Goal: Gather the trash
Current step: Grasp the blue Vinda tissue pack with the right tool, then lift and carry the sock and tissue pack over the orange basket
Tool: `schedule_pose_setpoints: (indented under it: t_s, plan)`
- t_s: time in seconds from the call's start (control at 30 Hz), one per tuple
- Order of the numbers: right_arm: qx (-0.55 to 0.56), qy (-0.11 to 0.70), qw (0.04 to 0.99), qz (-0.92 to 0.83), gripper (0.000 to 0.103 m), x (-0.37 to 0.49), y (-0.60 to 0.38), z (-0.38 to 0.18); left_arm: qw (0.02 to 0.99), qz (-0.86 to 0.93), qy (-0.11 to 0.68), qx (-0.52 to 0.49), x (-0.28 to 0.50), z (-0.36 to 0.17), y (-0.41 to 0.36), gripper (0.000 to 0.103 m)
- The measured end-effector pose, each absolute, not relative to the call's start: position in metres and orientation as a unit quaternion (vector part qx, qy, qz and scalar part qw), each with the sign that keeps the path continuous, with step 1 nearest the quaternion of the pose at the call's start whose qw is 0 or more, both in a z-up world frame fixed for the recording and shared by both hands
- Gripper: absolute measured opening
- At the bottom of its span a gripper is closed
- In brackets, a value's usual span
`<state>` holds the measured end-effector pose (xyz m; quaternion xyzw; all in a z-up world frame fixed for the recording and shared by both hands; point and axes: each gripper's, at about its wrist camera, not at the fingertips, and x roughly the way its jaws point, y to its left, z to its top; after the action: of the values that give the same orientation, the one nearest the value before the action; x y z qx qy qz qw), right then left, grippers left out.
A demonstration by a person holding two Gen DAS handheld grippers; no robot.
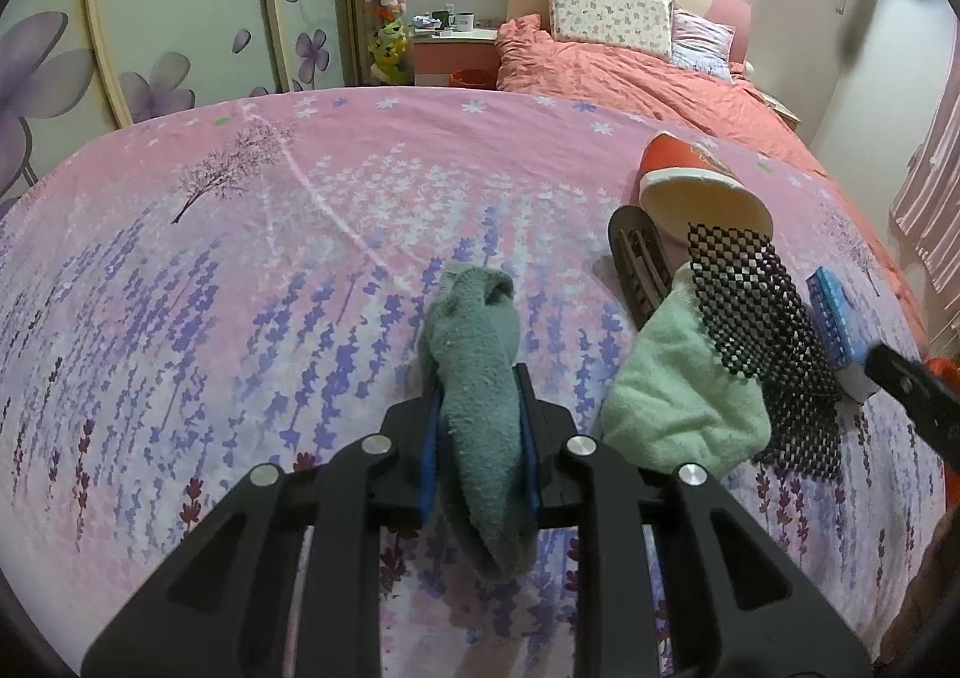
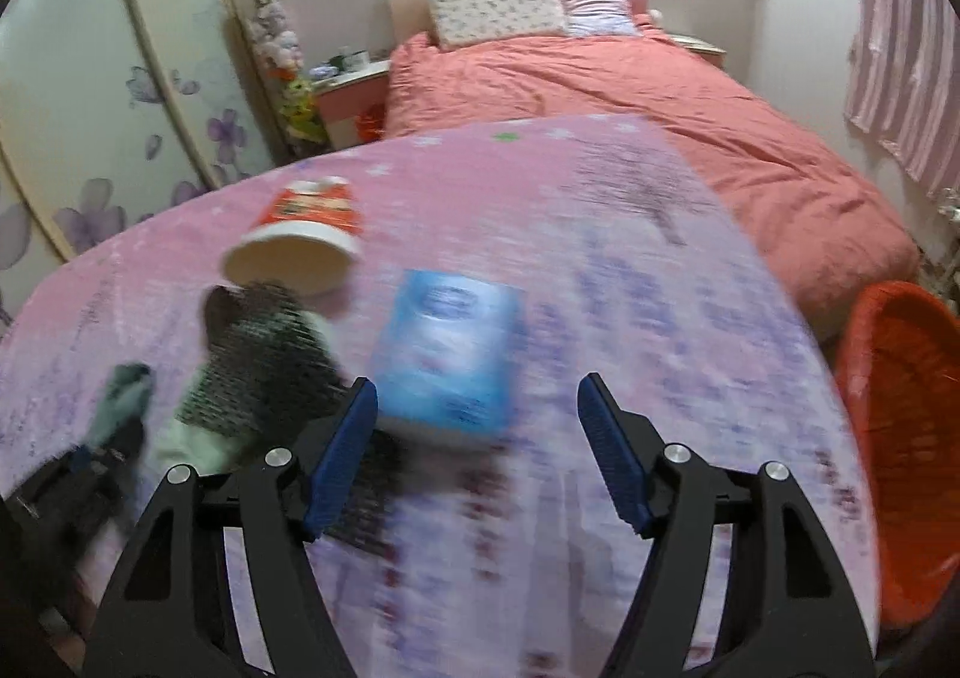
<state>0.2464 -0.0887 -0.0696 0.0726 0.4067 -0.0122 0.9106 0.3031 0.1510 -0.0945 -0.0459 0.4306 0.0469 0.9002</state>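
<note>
My left gripper (image 1: 478,390) is shut on a grey-green sock (image 1: 480,372), which hangs over the pink flowered tablecloth (image 1: 240,270). To its right lie a pale green cloth (image 1: 672,396), a black mesh mat (image 1: 762,318), a brown hair clip (image 1: 639,264), a tipped red paper cup (image 1: 690,180) and a blue box (image 1: 831,312). In the blurred right wrist view my right gripper (image 2: 478,396) stands open just in front of the blue box (image 2: 447,348), with nothing between its fingers. The cup (image 2: 300,240) and mesh mat (image 2: 264,360) lie to the left of it.
An orange basket (image 2: 906,426) stands off the table's right edge. Behind the table is a bed with a coral quilt (image 2: 600,102) and pillows. A wardrobe with flower doors (image 1: 150,18) fills the left, with a nightstand (image 1: 450,48) beside the bed.
</note>
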Motion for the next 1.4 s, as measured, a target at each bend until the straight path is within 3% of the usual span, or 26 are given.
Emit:
schedule_pose_setpoints:
  t_s: [0.33,0.53,0.57,0.6,0.67,1.0,1.13,1.4]
  plan:
    - [0.123,0.408,0.904,0.023,0.075,0.255,-0.097,-0.07,0.9,0.045,0.43,-0.05,0.301,-0.094,0.153,0.023]
    - [0.098,0.428,0.898,-0.004,0.076,0.284,-0.078,-0.079,0.9,0.045,0.43,-0.05,0.301,-0.094,0.153,0.023]
    - [0.09,0.435,0.896,-0.009,0.071,0.288,-0.077,-0.083,0.9,0.045,0.43,-0.051,0.301,-0.094,0.153,0.023]
    - [0.087,0.44,0.894,-0.007,0.06,0.29,-0.078,-0.086,0.9,0.044,0.43,-0.052,0.301,-0.094,0.154,0.023]
    - [0.084,0.438,0.895,-0.009,0.053,0.283,-0.083,-0.087,0.9,0.043,0.43,-0.054,0.3,-0.094,0.155,0.023]
    - [0.03,0.428,0.903,-0.022,0.053,0.22,-0.128,-0.088,0.901,0.039,0.429,-0.059,0.3,-0.093,0.156,0.024]
    - [0.028,0.429,0.903,-0.013,0.054,0.214,-0.137,-0.091,0.902,0.026,0.428,-0.056,0.3,-0.092,0.154,0.034]
    - [0.033,0.429,0.902,-0.014,0.054,0.218,-0.138,-0.091,0.9,0.015,0.431,-0.059,0.296,-0.095,0.157,0.041]
